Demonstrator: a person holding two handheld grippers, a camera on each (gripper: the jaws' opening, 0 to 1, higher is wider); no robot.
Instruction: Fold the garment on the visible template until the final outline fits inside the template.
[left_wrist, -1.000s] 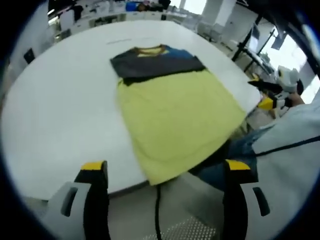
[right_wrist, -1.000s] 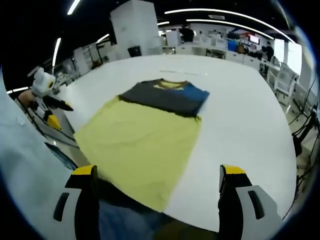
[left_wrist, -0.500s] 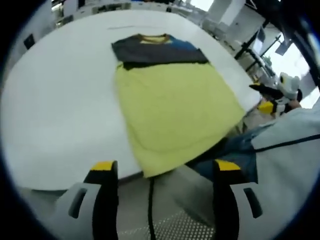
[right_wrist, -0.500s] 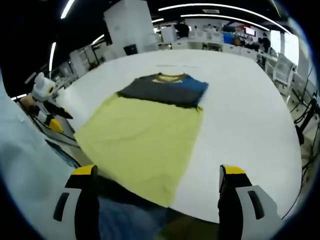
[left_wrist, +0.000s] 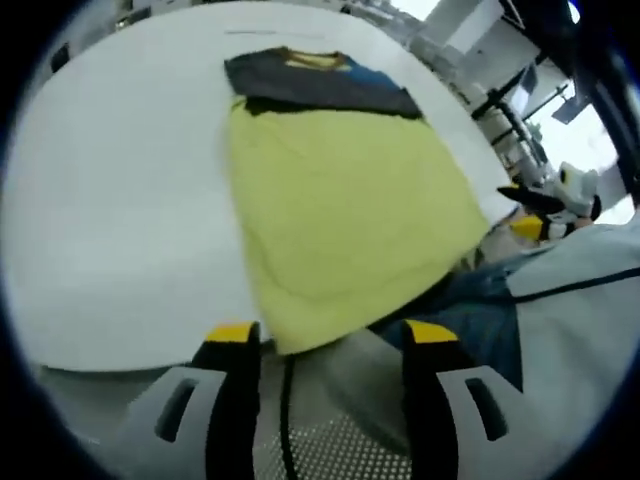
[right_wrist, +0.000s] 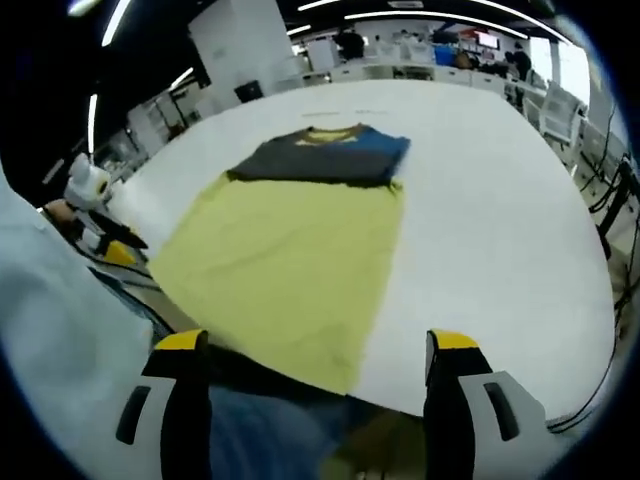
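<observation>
A yellow garment (left_wrist: 345, 205) with a dark grey and blue upper part lies flat on a white round worktop (left_wrist: 110, 200), reaching from the upper middle of the left gripper view down to the lower middle, where its hem hangs just over the worktop's near edge; the left gripper (left_wrist: 325, 340) rises from the bottom of that view, its two yellow-tipped jaws set apart with nothing between them, just below the hem; a person's pale sleeve and blue trousers show at the lower right; in the right gripper view the same garment (right_wrist: 290, 255) sits in the middle of the frame on the worktop (right_wrist: 500, 230), dark part toward the top, hem toward the bottom; the right gripper (right_wrist: 315, 345) stands at the bottom of that view, jaws wide apart and empty, near the hem; desks and ceiling lights fill the background.
</observation>
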